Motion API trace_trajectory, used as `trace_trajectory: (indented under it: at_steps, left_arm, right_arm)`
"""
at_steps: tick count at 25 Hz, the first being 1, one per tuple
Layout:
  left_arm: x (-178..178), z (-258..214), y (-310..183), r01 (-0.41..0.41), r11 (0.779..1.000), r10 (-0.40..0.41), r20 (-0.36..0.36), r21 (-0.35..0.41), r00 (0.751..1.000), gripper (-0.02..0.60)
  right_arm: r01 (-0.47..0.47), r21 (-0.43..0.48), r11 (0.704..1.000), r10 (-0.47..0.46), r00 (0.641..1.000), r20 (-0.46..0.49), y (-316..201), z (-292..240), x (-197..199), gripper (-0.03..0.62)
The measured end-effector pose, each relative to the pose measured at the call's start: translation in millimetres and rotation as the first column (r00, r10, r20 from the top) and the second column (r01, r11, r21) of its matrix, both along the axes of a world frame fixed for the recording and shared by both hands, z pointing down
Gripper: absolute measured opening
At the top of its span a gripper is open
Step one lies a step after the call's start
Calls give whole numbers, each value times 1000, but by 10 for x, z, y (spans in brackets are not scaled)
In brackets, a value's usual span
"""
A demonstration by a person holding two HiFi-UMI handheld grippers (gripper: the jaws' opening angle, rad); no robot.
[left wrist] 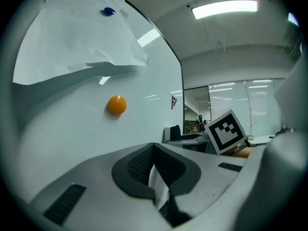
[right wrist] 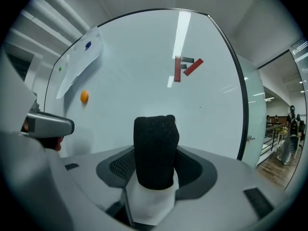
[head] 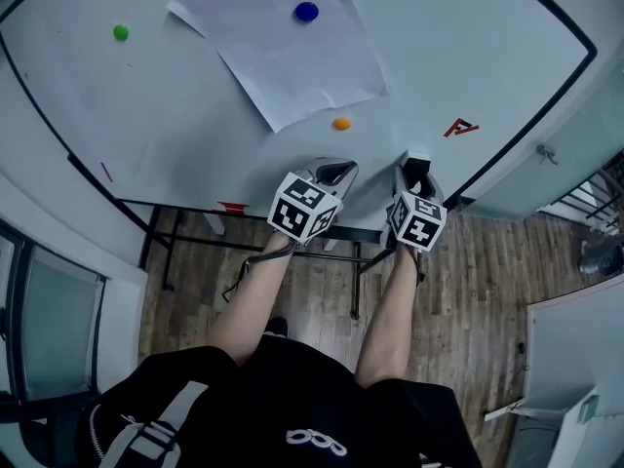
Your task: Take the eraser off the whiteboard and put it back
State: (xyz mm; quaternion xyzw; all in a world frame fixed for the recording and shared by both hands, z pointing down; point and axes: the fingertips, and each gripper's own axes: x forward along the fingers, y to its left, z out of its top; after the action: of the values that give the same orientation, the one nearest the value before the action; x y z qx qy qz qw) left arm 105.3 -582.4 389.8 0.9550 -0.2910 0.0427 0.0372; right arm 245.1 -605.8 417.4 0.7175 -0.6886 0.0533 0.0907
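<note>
The eraser (right wrist: 155, 153), a white block with a black felt face, stands upright between the jaws of my right gripper (right wrist: 155, 165), which is shut on it. In the head view the eraser (head: 417, 155) shows as a white block at the tip of the right gripper (head: 414, 175), close to the lower part of the whiteboard (head: 195, 115). My left gripper (head: 332, 173) hovers beside it to the left, jaws together, holding nothing I can name. In the left gripper view the left gripper (left wrist: 154, 150) shows only a pale sliver between its pads.
A paper sheet (head: 283, 47) hangs on the board under a blue magnet (head: 306, 12). An orange magnet (head: 341, 123), a green magnet (head: 120, 32) and a red mark (head: 460, 127) are also on the board. A red marker (head: 232, 206) lies on the tray. Below is wooden floor (head: 468, 291).
</note>
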Motion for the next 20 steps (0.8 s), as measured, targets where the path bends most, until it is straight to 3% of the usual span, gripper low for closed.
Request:
trace_trajectory:
  at_steps: [6,12,20]
  left_arm:
    - [113,62,-47,-5,1000,5,13,1,1000,9]
    - [176,140,24,0,1000,0,22,-17,1000,9]
    - [92,209,152,58,998,-57,19,-40,998,9]
  right_arm:
    - [5,26,1000,-5,1000,14,-13,4,-6,244]
    - [43,22,999,-45,994,100,-40,65,-15,261]
    - [73,-2,997,-72,986,150,249,246,50,276]
